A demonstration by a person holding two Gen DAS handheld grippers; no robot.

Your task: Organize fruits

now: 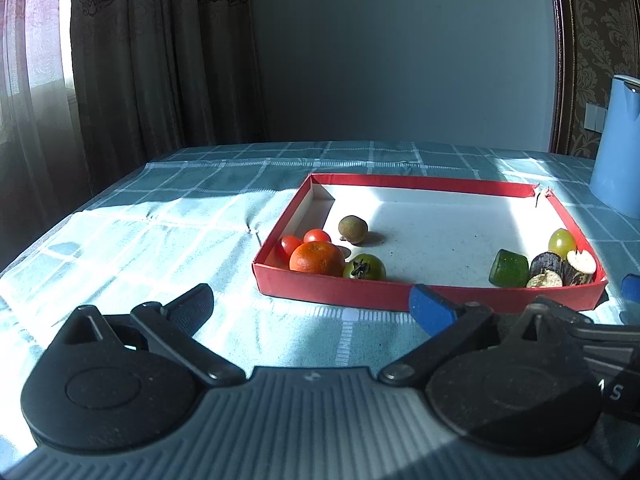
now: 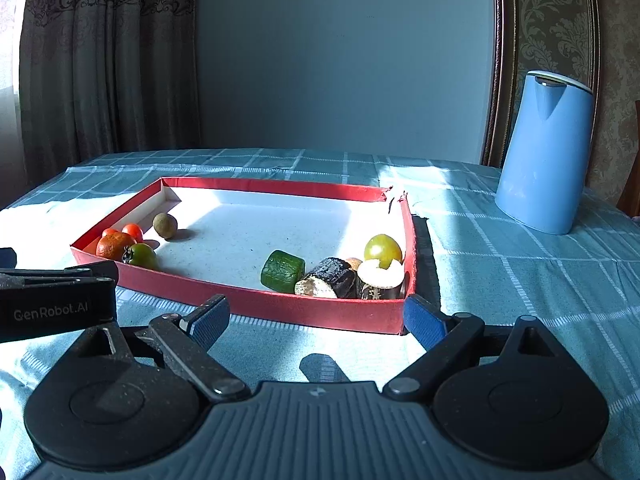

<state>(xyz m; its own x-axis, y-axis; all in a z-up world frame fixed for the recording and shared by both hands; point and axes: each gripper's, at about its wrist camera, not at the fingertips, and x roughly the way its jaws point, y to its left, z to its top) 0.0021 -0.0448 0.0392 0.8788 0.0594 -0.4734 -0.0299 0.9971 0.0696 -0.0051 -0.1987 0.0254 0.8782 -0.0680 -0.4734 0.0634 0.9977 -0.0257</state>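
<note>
The fruits sit in two clusters inside the red tray (image 2: pixel 280 312): an orange (image 1: pixel 317 257), cherry tomatoes (image 1: pixel 317 235) and a green persimmon (image 1: pixel 363 267) at its left end, a green grape (image 2: pixel 383 250) among dark chunks at its right. My left gripper (image 1: pixel 310 304) and right gripper (image 2: pixel 316 322) hang released, empty, over the checked tablecloth (image 2: pixel 500 280) just before the tray; a blue jug (image 2: pixel 544 152) stands behind.
</note>
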